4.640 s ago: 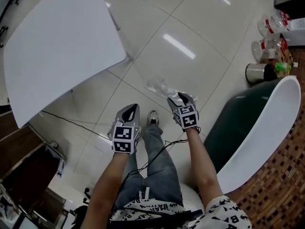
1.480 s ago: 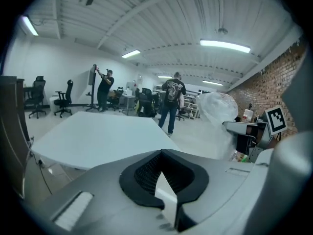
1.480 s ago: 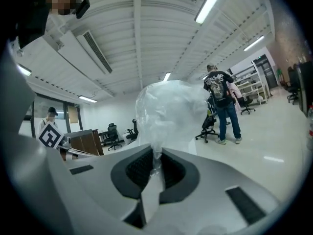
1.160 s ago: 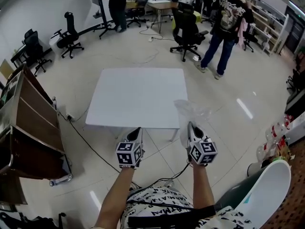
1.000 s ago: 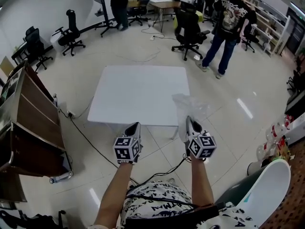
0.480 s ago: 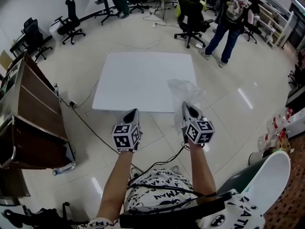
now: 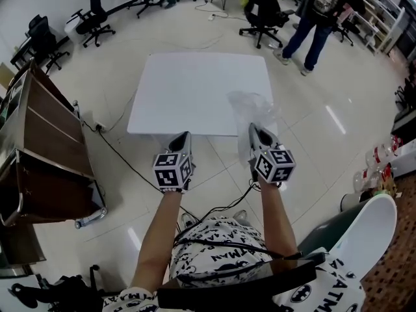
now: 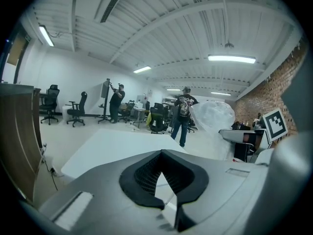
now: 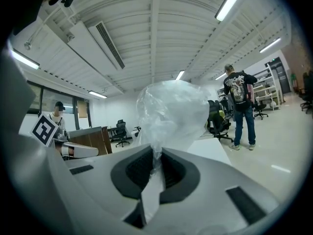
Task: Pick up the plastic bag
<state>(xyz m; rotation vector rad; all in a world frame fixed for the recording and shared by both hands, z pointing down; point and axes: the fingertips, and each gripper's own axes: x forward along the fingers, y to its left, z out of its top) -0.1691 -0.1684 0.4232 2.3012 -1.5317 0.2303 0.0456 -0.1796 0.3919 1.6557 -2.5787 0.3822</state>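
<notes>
**While the bag is pinched, keep the grip firm and the hand level**

Since the right tool (image 9: pixel 155 163) has its jaws closed on a twisted neck of the plastic bag (image 9: pixel 171 111), the lift itself looks done. What remains is holding it well. From the head view the bag (image 7: pixel 253 109) billows out ahead of the right tool (image 7: pixel 260 132), well off the floor. It shows against the near right corner of the white table (image 7: pixel 195 90). Whether its far side brushes the tabletop cannot be told from here.

Only a narrow strip of film sits between the pads, and thin plastic like this will likely slide if the pinch eases. So the jaws should be kept pressed together and the wrist kept from rolling. Any travel ought to be slow and even, so the puffed body does not swing or catch the table edge.

At the person's other side, the left tool (image 8: pixel 161 173) has its jaws together with nothing between them, and it stands apart from the bag. It is best held where it is, clear of the film, and brought in only if the bag starts to slip.
</notes>
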